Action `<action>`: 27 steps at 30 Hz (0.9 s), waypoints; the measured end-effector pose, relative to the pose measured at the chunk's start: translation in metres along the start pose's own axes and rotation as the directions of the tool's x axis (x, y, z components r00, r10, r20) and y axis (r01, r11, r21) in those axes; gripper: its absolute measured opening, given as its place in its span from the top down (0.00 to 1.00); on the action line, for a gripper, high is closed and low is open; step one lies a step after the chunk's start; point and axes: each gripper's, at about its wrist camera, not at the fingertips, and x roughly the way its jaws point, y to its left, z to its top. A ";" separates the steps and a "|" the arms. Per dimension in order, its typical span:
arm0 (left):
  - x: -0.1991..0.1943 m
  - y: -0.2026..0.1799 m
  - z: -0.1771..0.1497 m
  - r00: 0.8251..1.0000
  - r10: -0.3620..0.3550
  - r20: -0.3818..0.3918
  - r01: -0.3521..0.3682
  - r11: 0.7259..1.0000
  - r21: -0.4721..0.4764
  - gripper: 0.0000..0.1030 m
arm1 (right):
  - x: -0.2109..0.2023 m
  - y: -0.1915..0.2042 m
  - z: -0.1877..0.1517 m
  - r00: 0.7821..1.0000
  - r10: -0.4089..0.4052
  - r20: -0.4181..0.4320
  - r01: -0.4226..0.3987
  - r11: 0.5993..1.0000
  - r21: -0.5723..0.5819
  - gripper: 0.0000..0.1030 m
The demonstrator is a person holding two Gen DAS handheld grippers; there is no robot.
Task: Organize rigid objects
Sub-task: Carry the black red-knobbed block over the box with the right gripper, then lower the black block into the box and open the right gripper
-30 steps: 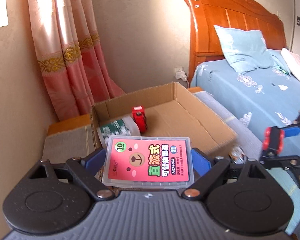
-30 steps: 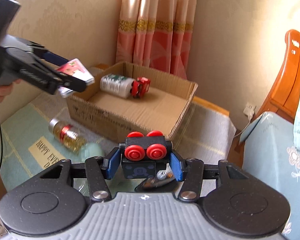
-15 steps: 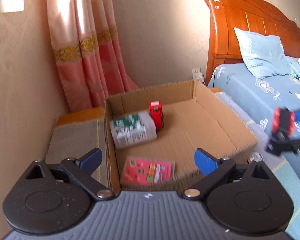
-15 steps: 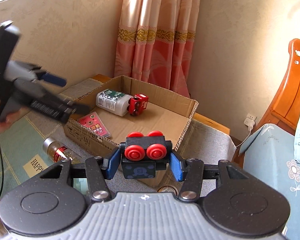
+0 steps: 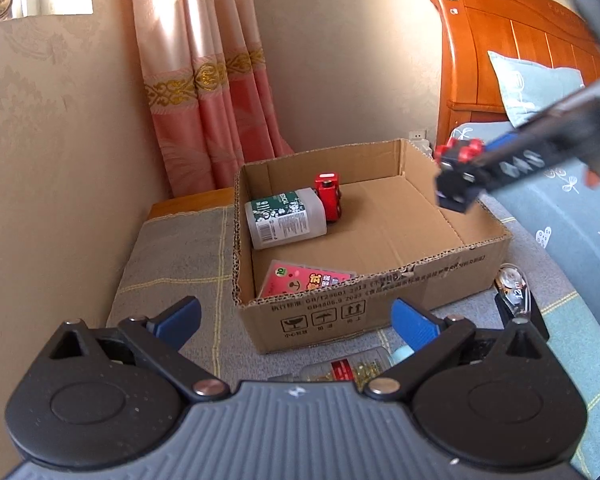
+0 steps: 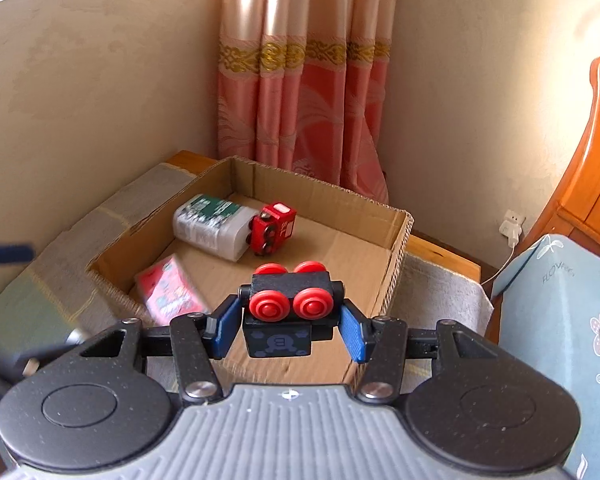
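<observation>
An open cardboard box (image 5: 420,280) holds a white bottle (image 5: 284,218), a red toy car (image 5: 329,196) and a pink card case (image 5: 304,280) lying near its front wall. My left gripper (image 5: 296,314) hangs in front of the box; its jaws are opening and nothing is between them. My right gripper (image 6: 290,324) is shut on a black toy car with red wheels (image 6: 288,288), held in the air above the box (image 6: 396,248). In the left wrist view that toy (image 5: 456,192) hangs over the box's right rim.
A glass jar of gold pins (image 5: 348,368) and a tape dispenser (image 5: 514,288) lie on the cloth in front of the box. A pink curtain (image 5: 204,112) hangs behind it. A bed with a wooden headboard (image 5: 500,40) stands to the right.
My left gripper opened and let go of the pink card case, which now lies in the box; the gripper drew back. My right gripper carried the black toy car over the box.
</observation>
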 end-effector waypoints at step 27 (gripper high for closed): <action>-0.008 0.013 -0.016 0.999 0.016 -0.027 -0.017 0.999 -0.037 0.02 | 0.049 -0.024 0.039 0.994 -0.068 -0.081 0.076 0.992 0.098 0.00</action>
